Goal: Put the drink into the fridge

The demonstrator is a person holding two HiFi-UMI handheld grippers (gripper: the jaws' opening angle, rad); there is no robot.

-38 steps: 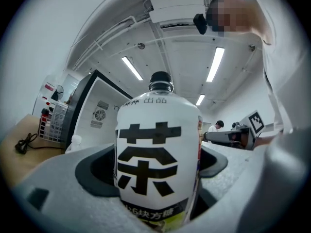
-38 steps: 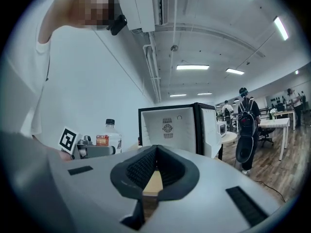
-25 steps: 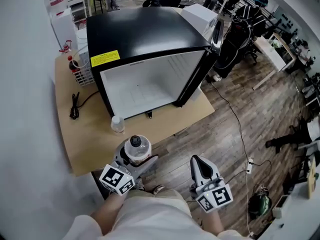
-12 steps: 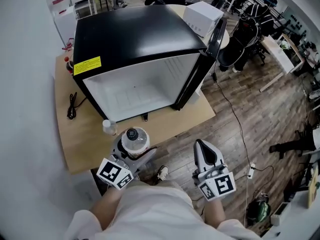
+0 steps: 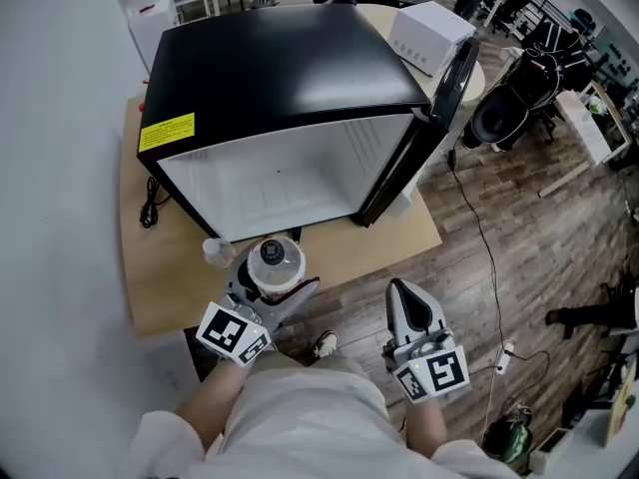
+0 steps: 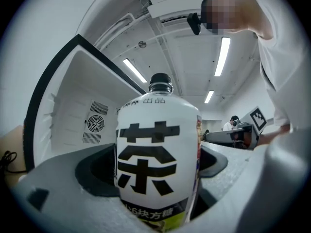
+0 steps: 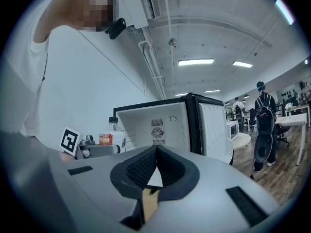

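My left gripper [image 5: 272, 285] is shut on a white-labelled drink bottle [image 5: 274, 264] with a black cap, held upright just in front of the wooden table [image 5: 170, 282]. In the left gripper view the bottle [image 6: 156, 159] fills the space between the jaws, with the fridge's white interior [image 6: 80, 115] behind it. The black fridge [image 5: 285, 88] stands on the table with its door [image 5: 431, 128] swung open to the right; its inside looks bare. My right gripper [image 5: 407, 312] hangs over the floor, jaws pressed together with nothing in them [image 7: 154, 166].
A small clear bottle [image 5: 219, 253] stands on the table by the fridge's front left corner. A black cable [image 5: 152, 208] lies at the table's left. A white appliance [image 5: 431, 36] sits behind the fridge. Chairs and desks stand to the right.
The view has closed in on the fridge. My left gripper with the bottle has come nearer to the table edge and the small bottle. The right gripper keeps its place.
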